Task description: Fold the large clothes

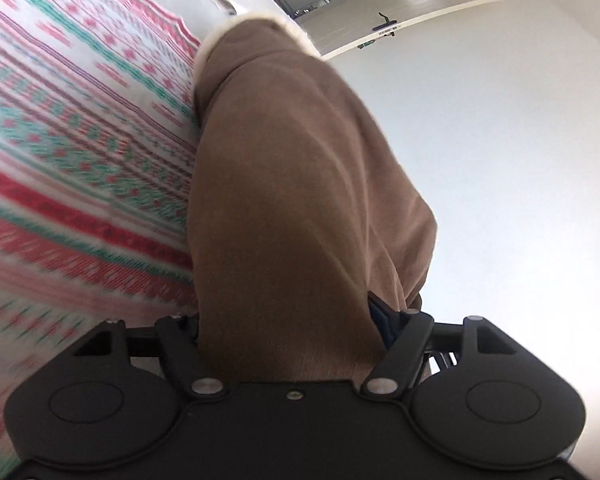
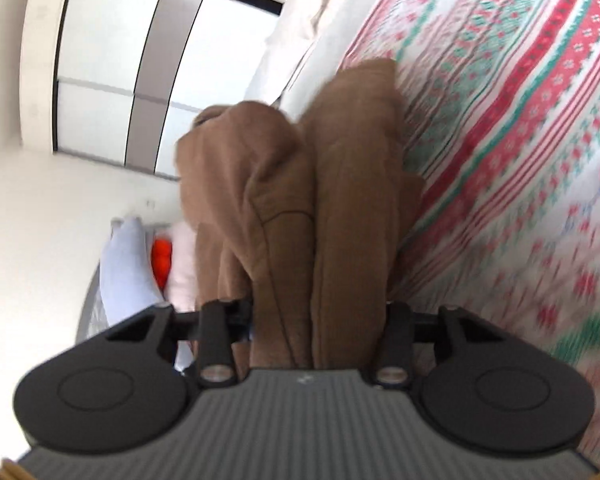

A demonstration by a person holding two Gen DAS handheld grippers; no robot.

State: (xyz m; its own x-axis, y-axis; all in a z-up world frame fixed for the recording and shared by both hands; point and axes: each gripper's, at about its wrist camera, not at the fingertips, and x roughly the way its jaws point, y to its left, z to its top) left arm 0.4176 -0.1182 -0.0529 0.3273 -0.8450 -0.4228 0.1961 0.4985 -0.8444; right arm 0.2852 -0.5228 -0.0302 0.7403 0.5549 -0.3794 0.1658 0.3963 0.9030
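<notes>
Both the left gripper [image 1: 296, 332] and the right gripper [image 2: 320, 320] squeeze the brown coat [image 1: 292, 184], bunched above the stripy blanket [image 1: 80, 140]; folding looks barely begun

The garment [image 1: 284, 200] fills each gripper's mouth and lies against the patterned bedspread [image 1: 80, 140] beside it.

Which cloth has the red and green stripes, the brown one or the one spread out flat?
The spread-out bed cover has the red and green stripes. The brown garment is plain, one colour all over, and bunched up in folds.
</notes>
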